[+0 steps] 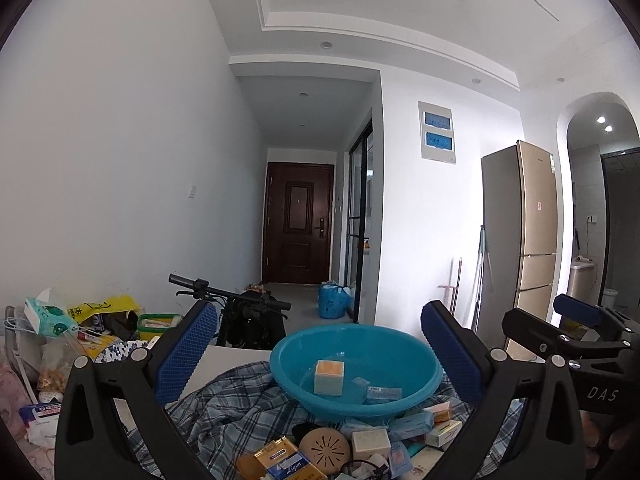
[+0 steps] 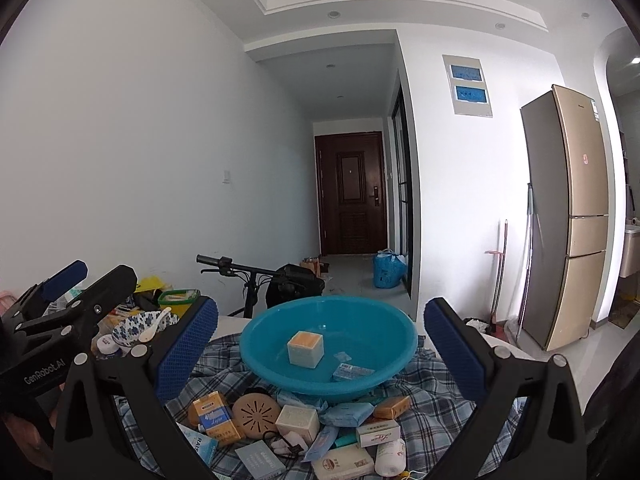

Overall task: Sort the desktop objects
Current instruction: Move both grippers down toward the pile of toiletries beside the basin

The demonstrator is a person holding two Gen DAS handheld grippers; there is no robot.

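Above the round blue plastic basin (image 2: pixel 326 344) the air is open, its floor mostly bare around a cream-and-orange cube box (image 2: pixel 305 349). Small cartons crowd the plaid blue cloth (image 2: pixel 436 412) near it. A black handlebar (image 2: pixel 236 266) stands behind, far left.

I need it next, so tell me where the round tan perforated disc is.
In the right wrist view the round tan disc lies on the plaid cloth, just in front of the blue basin, between the orange-and-blue box and a cream box.

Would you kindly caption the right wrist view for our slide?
Open right tongs frame a blue basin holding an orange-topped box, with small boxes scattered on plaid cloth below.
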